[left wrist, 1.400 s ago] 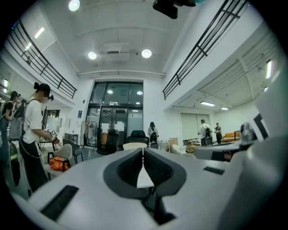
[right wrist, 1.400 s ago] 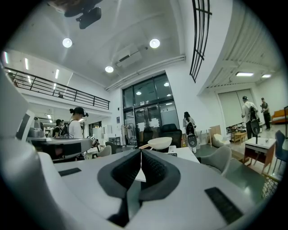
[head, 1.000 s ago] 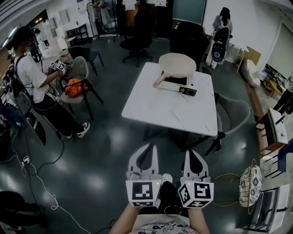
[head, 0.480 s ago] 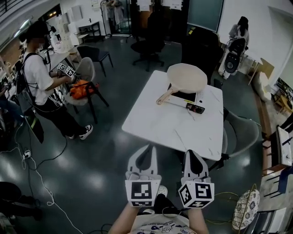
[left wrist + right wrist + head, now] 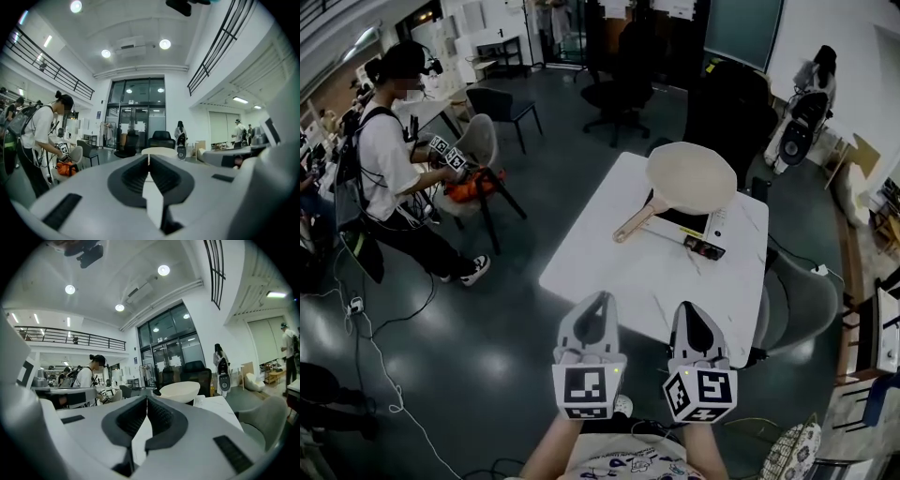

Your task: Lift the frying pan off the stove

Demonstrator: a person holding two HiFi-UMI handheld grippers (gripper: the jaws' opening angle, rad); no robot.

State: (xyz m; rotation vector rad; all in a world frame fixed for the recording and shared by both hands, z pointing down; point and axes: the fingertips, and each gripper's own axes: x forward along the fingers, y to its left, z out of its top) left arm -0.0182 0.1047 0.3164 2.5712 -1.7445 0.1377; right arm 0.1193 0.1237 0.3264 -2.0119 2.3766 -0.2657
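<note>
Head view, left to right. A person (image 5: 389, 178) stands at the far left beside a chair (image 5: 478, 155) that carries an orange bag (image 5: 469, 183); both are well apart from your work.

Your left gripper (image 5: 596, 302) has its jaws closed on nothing and sits just short of the near edge of the white surface (image 5: 609, 272). Its own view shows the jaws meeting, with the pan a pale sliver far beyond them.

The frying pan (image 5: 689, 178) rests on the portable stove (image 5: 698, 234) at the far side of the surface. Its wooden handle (image 5: 633, 223) slants toward you and to the left, overhanging the stove.

Your right gripper (image 5: 694, 309) is likewise closed and empty, near the same edge.

The step in hand appears to be the approach. To do it well:
- Open the jaws of the gripper you choose before you reach the handle.
- Line the jaws across the handle.
- Take hold close to the bowl, where the pan will likely tip least.
- Lift straight up and keep the pan level, so that the stove is not dragged along.
</note>
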